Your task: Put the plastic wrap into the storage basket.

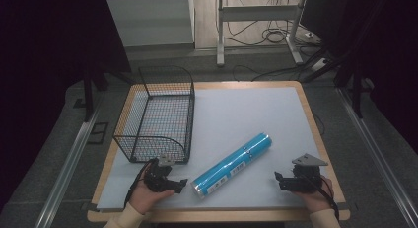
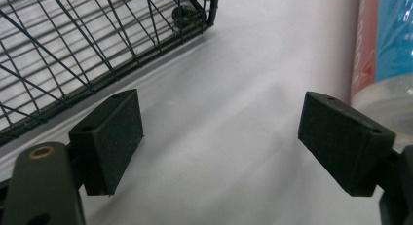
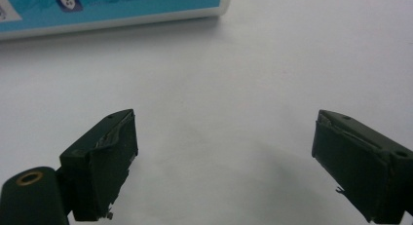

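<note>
My left gripper rests low at the table's near edge, fingers wide apart, empty, just beside the wire basket. Right gripper likewise wide, empty. Blue roll lies diagonally between them; bare table beyond.

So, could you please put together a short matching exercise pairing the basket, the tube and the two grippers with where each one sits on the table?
Column one:
1. wire basket
2. blue tube
3. left gripper
4. right gripper

Column two:
A. lying at a slant between the two grippers
B. near edge, right side, jaws open
C. far left part of the white mat
D. near edge, just in front of the basket, jaws open

Pairs: 1-C, 2-A, 3-D, 4-B
</note>
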A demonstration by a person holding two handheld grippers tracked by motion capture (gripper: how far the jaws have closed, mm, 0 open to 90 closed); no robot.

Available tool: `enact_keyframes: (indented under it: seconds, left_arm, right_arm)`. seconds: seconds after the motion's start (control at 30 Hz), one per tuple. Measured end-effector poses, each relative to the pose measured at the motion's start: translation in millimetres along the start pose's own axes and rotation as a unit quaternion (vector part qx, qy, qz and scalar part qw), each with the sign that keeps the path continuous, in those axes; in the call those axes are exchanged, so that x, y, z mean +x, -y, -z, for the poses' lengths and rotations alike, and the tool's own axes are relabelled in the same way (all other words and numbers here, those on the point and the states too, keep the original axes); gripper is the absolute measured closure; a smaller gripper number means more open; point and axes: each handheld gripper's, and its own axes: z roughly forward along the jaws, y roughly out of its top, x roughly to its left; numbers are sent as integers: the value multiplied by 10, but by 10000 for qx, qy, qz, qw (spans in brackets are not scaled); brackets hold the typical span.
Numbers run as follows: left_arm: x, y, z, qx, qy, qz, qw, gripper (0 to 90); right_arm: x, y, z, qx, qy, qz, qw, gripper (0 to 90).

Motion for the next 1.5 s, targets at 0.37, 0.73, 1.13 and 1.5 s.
enact_keyframes:
  seconds: [0.37,0.73,1.13,1.5]
  left_arm:
    - [-65,-33,79,-118,-19,131,9998,166]
    - [-93,-41,169,-149,70,94,9998,166]
    - [-206,-140,202,-115,126,-34,9998,171]
    - [-290,-190,315,-184,188,-140,9996,165]
  right_arm:
    - [63,-3,31,-42,-203,65,9998,127]
    - [110,-47,13,-12,-180,128,9998,130]
    - [55,29,74,-48,-171,109,9998,136]
    - [38,25,62,-4,-182,79,9998,138]
